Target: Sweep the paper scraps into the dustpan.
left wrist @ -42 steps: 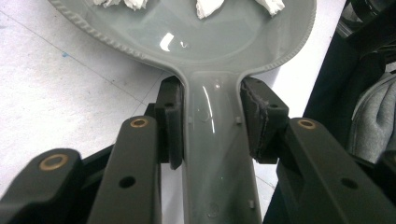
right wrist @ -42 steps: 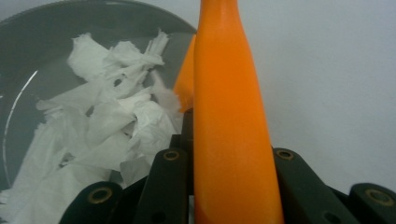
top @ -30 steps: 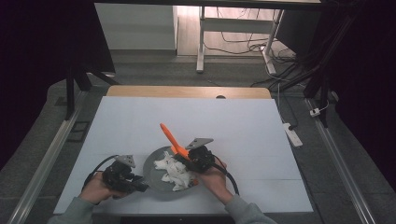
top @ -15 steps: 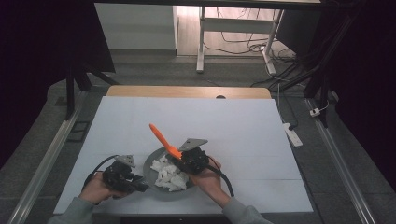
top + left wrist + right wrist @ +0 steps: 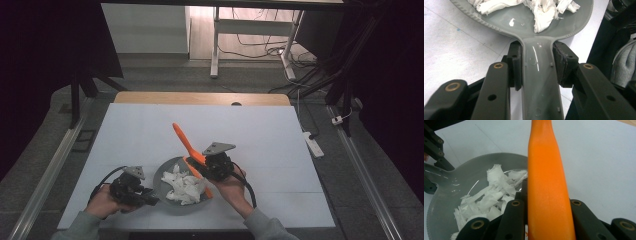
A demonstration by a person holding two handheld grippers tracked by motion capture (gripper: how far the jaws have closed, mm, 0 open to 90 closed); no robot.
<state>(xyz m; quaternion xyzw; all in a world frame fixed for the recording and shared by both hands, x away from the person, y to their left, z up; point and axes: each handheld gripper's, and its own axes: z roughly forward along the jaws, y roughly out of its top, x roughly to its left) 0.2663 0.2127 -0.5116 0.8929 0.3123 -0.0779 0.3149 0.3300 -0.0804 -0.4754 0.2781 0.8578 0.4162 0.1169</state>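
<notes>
Paper shreds (image 5: pixel 184 186) lay in the grey pan (image 5: pixel 165 176) near the desk's (image 5: pixel 260 130) front edge. The left gripper (image 5: pixel 142 196) clamped its handle; the right gripper (image 5: pixel 207 167), closed on the orange spatula (image 5: pixel 186 142), had shifted left over the pan, probably to stir.

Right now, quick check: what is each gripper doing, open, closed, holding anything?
Left gripper: closed on the handle of the grey pan.
Right gripper: closed on the orange spatula, over the pan's white shreds.
</notes>
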